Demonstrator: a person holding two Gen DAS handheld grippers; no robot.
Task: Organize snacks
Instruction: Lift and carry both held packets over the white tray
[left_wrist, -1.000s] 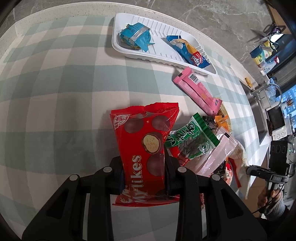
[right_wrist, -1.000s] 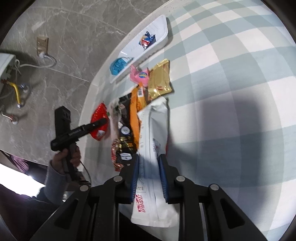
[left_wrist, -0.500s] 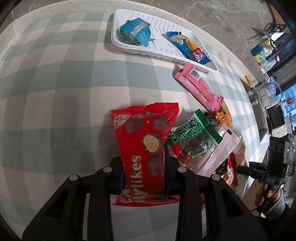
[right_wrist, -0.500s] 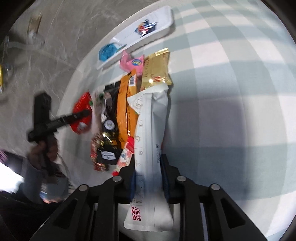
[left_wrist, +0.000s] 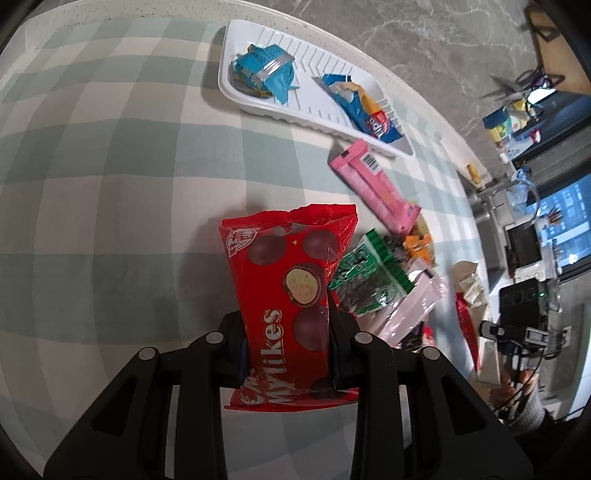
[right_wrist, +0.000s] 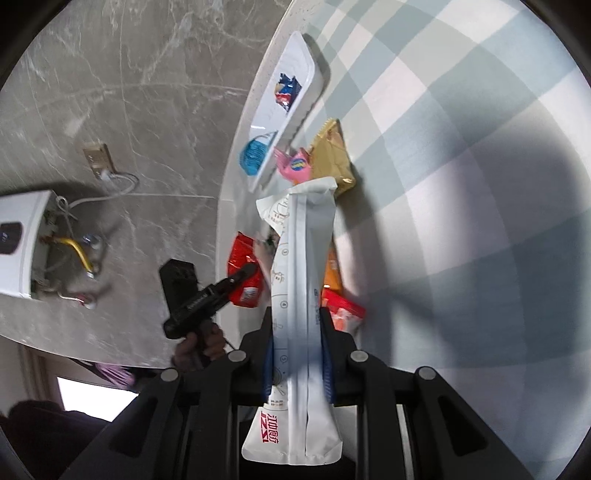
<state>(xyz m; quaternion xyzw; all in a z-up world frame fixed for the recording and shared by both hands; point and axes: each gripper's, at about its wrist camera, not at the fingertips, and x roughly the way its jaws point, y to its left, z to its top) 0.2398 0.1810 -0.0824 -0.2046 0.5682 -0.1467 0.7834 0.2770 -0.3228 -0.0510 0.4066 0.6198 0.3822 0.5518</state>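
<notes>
The red "Mylikes" bag (left_wrist: 291, 306) — chocolate balls printed on it — sits clamped between the left gripper (left_wrist: 290, 332) jaws. The right gripper (right_wrist: 297, 350) pinches a long white pouch (right_wrist: 301, 295) with red lettering. Only the left view shows the green packet (left_wrist: 369, 280) just right, and ahead, the white tray (left_wrist: 258, 107) with 2 blue snacks.

Two fisheye views, one riding on each handheld gripper, both looking along the fingers.

The left wrist view tilts steeply down at the checked tablecloth (left_wrist: 110, 184), close above it, with the white tray (left_wrist: 229, 79) ahead of the left gripper (left_wrist: 288, 343). The right wrist view looks out flatter and rolled, over the right gripper (right_wrist: 297, 343). Both views share the tray (right_wrist: 295, 51) and the snack pile (left_wrist: 384, 280) between the tongs.
</notes>
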